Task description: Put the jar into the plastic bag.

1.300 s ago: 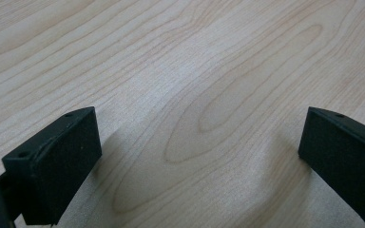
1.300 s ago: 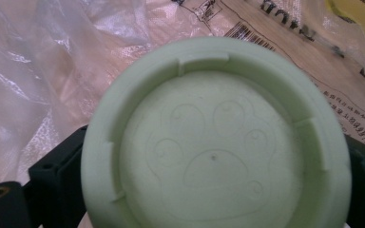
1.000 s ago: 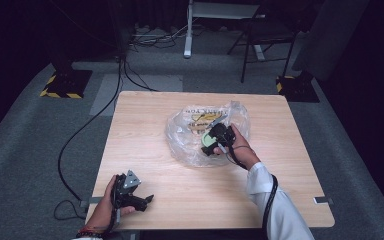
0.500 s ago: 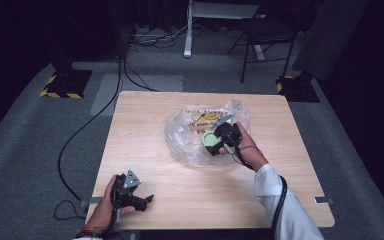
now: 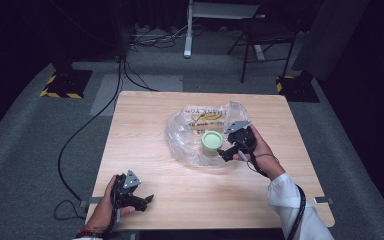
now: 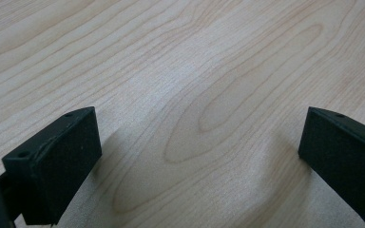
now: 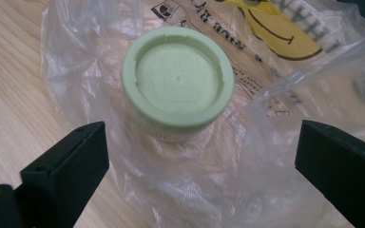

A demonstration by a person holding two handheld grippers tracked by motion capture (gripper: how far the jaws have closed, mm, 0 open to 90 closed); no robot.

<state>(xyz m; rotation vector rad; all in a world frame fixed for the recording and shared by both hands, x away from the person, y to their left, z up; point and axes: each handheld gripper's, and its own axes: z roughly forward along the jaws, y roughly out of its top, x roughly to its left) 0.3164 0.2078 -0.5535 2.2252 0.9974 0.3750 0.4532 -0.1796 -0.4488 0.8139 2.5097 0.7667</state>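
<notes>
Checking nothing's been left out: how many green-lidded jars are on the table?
1. The green-lidded jar stands on the clear plastic bag mid-table, just ahead of the open right gripper. The bag's folds might hide more.

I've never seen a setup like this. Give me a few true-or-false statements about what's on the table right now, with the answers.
1. The right tool is open. True.
2. The jar has a red lid. False: the lid is pale green.
3. The jar stands on the plastic bag. True.
4. The left tool grips the bag. False: it is open over bare table, apart from the bag.
5. The right tool is clamped on the jar. False: its jaws stand apart, short of the jar.
</notes>
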